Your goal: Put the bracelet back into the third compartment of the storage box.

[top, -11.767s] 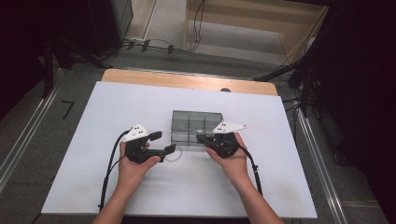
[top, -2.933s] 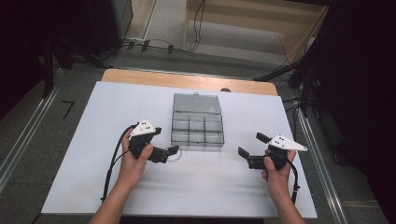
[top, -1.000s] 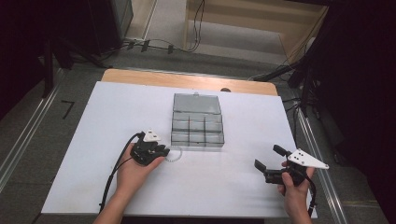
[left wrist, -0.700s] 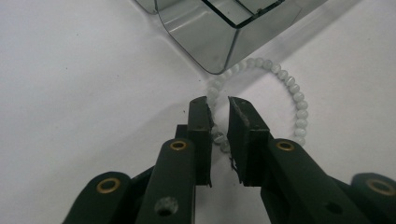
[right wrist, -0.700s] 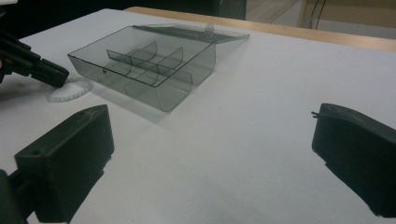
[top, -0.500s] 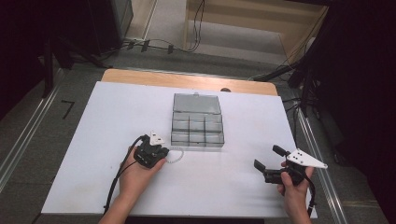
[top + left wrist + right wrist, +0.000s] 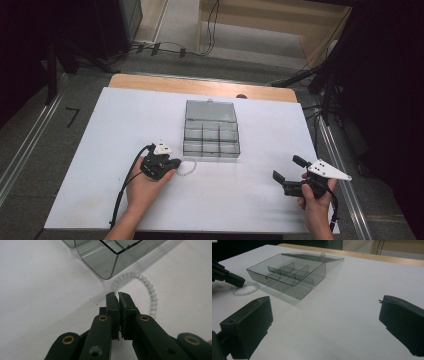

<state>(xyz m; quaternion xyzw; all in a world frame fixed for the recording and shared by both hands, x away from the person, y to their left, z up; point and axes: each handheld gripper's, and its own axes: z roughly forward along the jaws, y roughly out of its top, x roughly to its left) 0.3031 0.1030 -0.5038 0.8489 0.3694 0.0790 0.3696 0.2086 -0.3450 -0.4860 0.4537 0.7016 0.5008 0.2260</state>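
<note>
A white bead bracelet (image 7: 188, 168) lies on the white table just in front of the near left corner of a clear smoky compartment box (image 7: 211, 130) whose lid is folded back. My left gripper (image 7: 175, 163) points down at the bracelet. In the left gripper view the jaws (image 7: 116, 294) have just been closing and stand together, pinching the bracelet (image 7: 151, 293) where its loop meets their tips, beside the box corner (image 7: 107, 262). My right gripper (image 7: 285, 169) rests open and empty near the table's right front. Its view shows the box (image 7: 287, 275) and bracelet (image 7: 245, 290) farther off.
The white tabletop (image 7: 115, 130) has a wooden strip (image 7: 200, 87) along its far edge. Cables and dark stands sit on the floor beyond. A black cable trails from the left gripper toward the front edge.
The left gripper has tipped down onto the bracelet and its jaws have come together. The right hand has stayed put.
</note>
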